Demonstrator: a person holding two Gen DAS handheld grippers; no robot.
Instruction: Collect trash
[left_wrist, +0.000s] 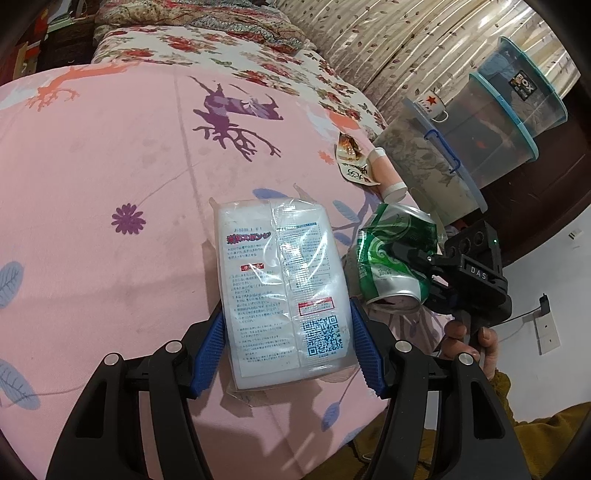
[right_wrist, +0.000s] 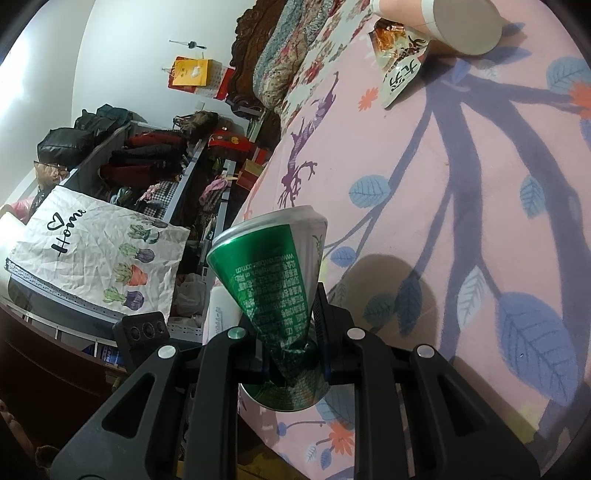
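Note:
My left gripper (left_wrist: 288, 317) is shut on a white sponge pack in clear plastic (left_wrist: 284, 266), its blue pads (left_wrist: 212, 350) pressing both long sides, just above the pink bed sheet (left_wrist: 92, 166). To its right, my right gripper (left_wrist: 424, 266) is shut on a crushed green can (left_wrist: 391, 254). In the right wrist view the green can (right_wrist: 273, 273) is pinched at its crumpled waist in that gripper (right_wrist: 290, 332), over the bed's edge. Farther along the bed lie a torn snack wrapper (left_wrist: 352, 158) (right_wrist: 400, 62) and a pink cup on its side (left_wrist: 388, 177) (right_wrist: 443, 18).
Stacked clear storage boxes (left_wrist: 498, 122) with a red-star mug (left_wrist: 432, 103) stand beyond the bed's right edge. A white "Home" bag (right_wrist: 96, 254) and cluttered shelves (right_wrist: 166, 158) sit left of the bed. A hand (left_wrist: 469, 339) holds the right gripper's handle.

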